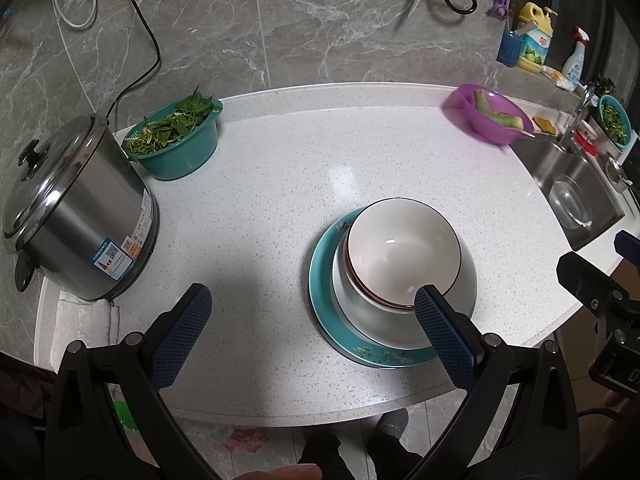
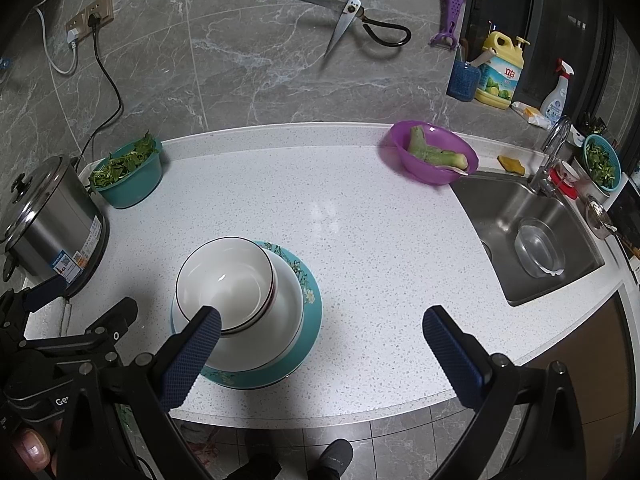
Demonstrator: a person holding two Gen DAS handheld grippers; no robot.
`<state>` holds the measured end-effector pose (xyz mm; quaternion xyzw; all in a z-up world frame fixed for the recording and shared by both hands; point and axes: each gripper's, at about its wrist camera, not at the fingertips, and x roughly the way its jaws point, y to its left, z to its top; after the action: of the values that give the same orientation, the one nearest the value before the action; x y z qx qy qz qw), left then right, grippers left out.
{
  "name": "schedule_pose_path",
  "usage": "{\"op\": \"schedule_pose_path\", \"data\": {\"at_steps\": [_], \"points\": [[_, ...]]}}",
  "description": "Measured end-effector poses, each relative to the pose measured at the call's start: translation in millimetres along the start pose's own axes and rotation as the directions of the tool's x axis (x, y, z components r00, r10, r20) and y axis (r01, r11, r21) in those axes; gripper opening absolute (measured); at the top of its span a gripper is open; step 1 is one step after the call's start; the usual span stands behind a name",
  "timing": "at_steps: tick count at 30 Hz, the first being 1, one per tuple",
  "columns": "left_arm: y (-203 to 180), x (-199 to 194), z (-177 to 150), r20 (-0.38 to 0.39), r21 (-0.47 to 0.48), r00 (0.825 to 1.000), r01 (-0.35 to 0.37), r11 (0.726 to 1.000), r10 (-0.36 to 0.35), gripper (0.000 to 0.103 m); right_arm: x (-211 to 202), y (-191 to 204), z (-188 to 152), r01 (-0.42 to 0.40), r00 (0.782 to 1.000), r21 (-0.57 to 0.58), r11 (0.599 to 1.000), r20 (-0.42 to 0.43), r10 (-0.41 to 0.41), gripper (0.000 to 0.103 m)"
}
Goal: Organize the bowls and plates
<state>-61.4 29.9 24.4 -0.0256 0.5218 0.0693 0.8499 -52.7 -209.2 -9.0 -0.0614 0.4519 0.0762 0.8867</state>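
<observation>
Looking down over the white counter (image 1: 280, 168), I see my left gripper (image 1: 312, 312) spread wide and holding nothing; its right finger (image 1: 444, 340) overlaps the near side of the stack in that view, though I cannot tell whether it touches. My right gripper (image 2: 320, 332) is likewise released, its left finger (image 2: 192, 356) in front of the stack's near left side, and again I cannot tell about contact.

All the dishes sit in one pile near the front edge of the counter: a teal plate (image 1: 324, 320) with a flower pattern at the bottom, a large white bowl (image 1: 368, 320) on it, and smaller white bowls (image 1: 400, 248) nested inside, the top one with a dark rim.

At the back left corner stands a teal basin of greens (image 1: 176, 140), just beside a steel cooker (image 1: 80, 208) at the left edge. A purple basin (image 2: 434, 156) with pale green vegetable pieces sits at the back right, next to the sink (image 2: 532, 236), where a clear glass bowl (image 2: 538, 252) lies. Scissors (image 2: 352, 16) hang on the wall.
</observation>
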Motion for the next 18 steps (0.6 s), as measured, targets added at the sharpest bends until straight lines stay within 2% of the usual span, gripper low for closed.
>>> {"op": "schedule_pose_path", "data": {"at_steps": [18], "points": [[-0.1, 2.3, -0.8, -0.002, 0.002, 1.0, 0.002, 1.0, -0.002, 0.103, 0.9, 0.4, -0.3, 0.0, 1.0, 0.001, 1.0, -0.002, 0.0, 0.103]]}}
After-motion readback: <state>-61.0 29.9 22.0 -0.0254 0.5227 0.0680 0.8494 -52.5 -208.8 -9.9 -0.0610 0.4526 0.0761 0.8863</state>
